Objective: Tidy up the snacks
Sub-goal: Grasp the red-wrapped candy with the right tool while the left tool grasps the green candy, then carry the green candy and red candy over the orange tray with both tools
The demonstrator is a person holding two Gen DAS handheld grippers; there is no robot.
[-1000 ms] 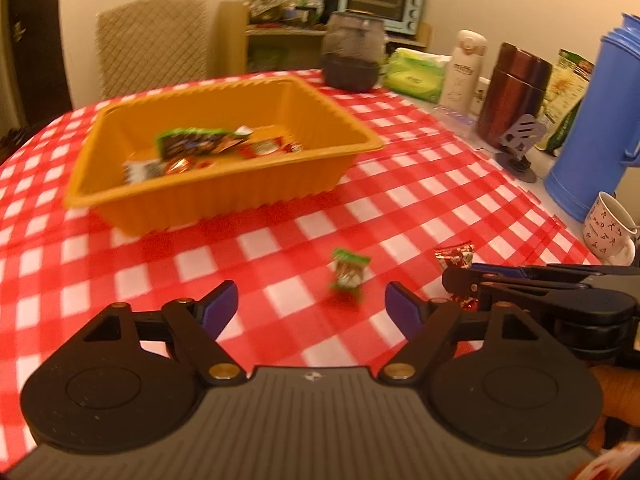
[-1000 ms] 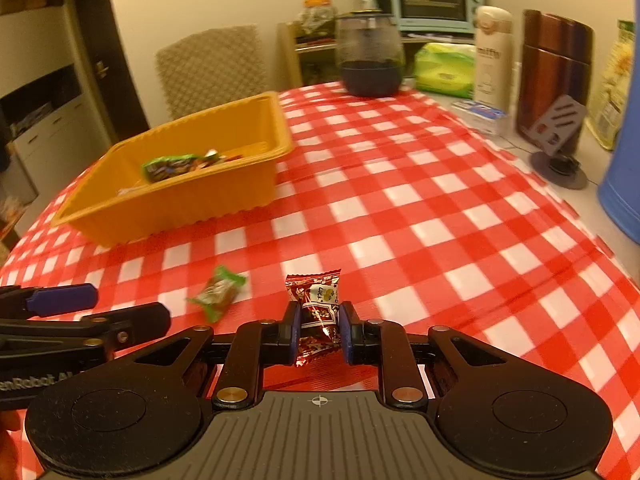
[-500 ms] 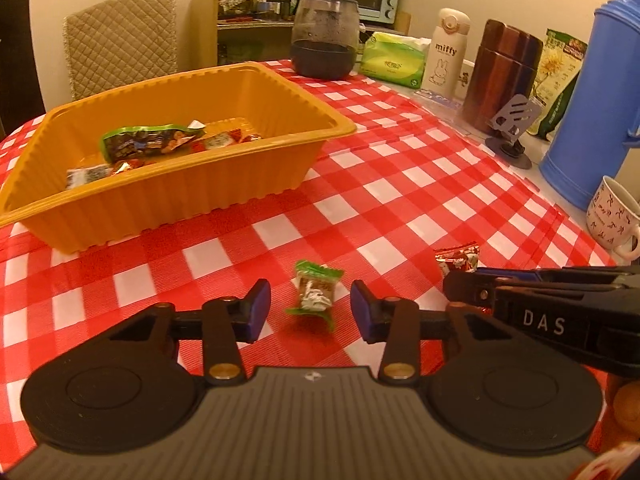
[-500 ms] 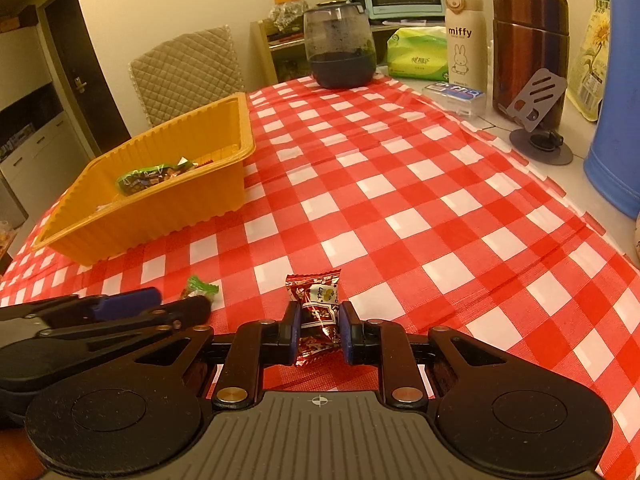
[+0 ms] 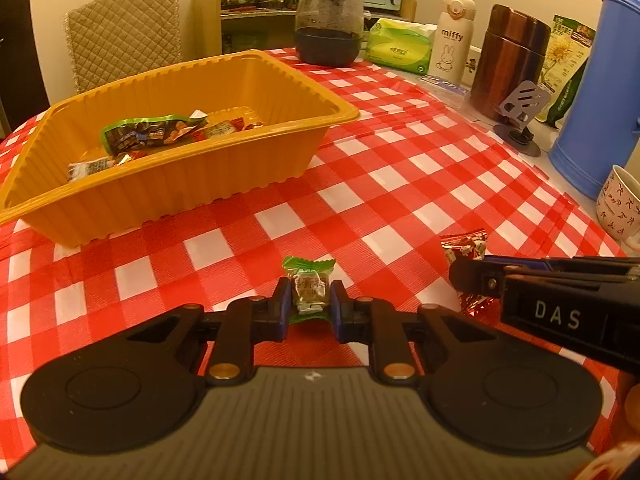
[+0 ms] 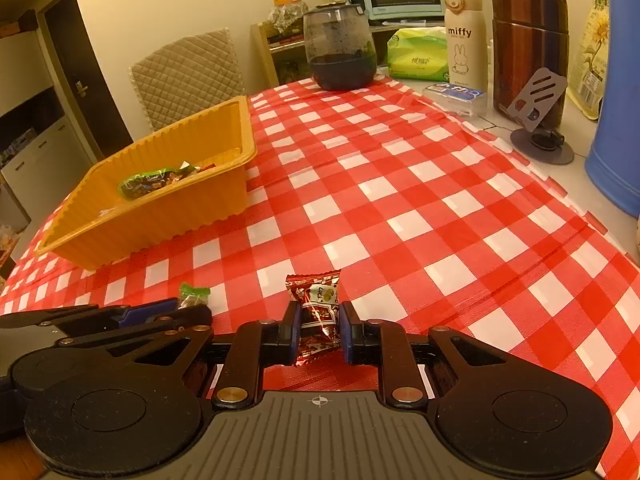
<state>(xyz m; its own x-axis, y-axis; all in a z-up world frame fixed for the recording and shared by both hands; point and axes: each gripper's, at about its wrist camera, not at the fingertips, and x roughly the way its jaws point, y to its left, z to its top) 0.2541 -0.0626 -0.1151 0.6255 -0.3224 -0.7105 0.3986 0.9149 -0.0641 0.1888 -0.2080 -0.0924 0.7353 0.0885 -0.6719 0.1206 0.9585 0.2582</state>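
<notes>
Left gripper (image 5: 307, 295) jaws clamp the green candy (image 5: 308, 283); right gripper (image 6: 319, 316) jaws clamp the red candy (image 6: 316, 306); orange tray (image 5: 224, 172), seemingly unobstructed, sits beyond.

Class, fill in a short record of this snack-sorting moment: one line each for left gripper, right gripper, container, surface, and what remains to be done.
left gripper: shut on green-wrapped candy
right gripper: shut on red-wrapped candy
container: orange tray, already holding several wrapped snacks
surface: red-and-white checked tablecloth
remaining: both candies not yet in the tray

Green candy (image 5: 308, 286) and red candy (image 6: 319, 312) lie pinched on tablecloth.
</notes>
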